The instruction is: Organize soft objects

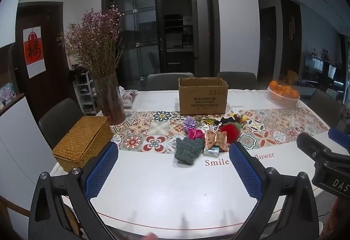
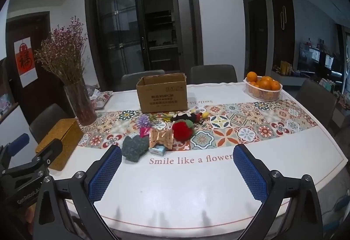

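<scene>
A heap of small soft things lies mid-table: a green knitted piece, a copper foil bow, a red pompom, a purple flower, a pink piece and a black plush toy. A small blue-white carton sits in front. Behind stands an open cardboard box. My left gripper is open over bare table, short of the heap. My right gripper is also open and holds nothing.
A wicker lidded basket sits at the table's left edge beside a glass vase of dried flowers. A white basket of oranges stands far right. Grey chairs ring the table.
</scene>
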{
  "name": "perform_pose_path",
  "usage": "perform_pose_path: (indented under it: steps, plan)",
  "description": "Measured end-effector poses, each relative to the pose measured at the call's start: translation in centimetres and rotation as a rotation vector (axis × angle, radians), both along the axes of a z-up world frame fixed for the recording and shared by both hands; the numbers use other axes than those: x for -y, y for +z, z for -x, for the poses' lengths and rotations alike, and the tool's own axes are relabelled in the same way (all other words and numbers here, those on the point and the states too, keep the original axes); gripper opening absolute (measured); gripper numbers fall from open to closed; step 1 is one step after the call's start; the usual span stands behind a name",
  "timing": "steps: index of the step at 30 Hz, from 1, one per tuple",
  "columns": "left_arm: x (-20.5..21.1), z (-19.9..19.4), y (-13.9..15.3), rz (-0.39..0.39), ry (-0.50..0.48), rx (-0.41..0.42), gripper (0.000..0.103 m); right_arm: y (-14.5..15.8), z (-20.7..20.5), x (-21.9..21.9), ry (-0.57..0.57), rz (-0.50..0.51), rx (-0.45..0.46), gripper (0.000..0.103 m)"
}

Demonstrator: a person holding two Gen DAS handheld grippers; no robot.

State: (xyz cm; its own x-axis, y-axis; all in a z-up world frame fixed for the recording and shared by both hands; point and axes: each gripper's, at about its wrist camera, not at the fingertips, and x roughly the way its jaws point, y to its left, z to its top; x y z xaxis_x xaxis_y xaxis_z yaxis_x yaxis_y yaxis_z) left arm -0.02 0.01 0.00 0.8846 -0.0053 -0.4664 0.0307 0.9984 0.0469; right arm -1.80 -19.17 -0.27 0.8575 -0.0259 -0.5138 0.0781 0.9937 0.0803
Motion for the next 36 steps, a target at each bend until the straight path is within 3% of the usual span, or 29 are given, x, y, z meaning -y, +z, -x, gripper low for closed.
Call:
perform_pose_path:
  steps: [36]
  plan:
    - [0.2, -0.1, 0.7, -0.008, -0.005, 0.006, 0.103, 0.2, 0.4, 0.2, -0.011, -0.006, 0.005, 0.103]
